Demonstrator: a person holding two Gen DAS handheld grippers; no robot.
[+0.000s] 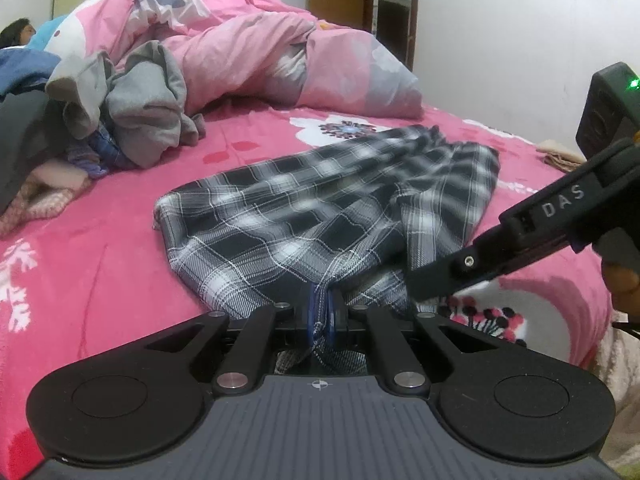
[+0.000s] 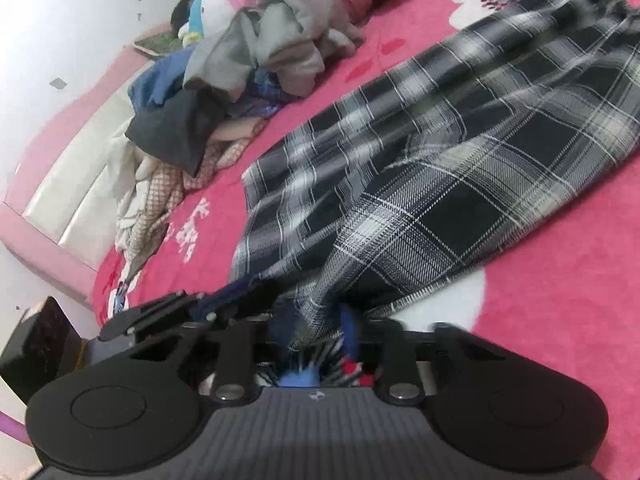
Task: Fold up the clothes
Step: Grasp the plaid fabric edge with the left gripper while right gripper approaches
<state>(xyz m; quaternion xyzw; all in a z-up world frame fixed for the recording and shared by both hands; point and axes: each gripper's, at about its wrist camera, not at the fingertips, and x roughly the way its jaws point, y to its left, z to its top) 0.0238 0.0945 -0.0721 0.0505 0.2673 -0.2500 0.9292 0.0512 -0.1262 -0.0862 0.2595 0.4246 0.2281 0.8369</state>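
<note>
Plaid garment (image 1: 320, 208) on pink floral bedspread (image 1: 100, 248), white wall (image 1: 500, 20) behind

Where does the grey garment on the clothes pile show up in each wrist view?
Left wrist: grey garment upper left, beside the pink quilt.
Right wrist: grey garment top centre-left, capping the pile.
Shared landmark: plaid cloth.
</note>
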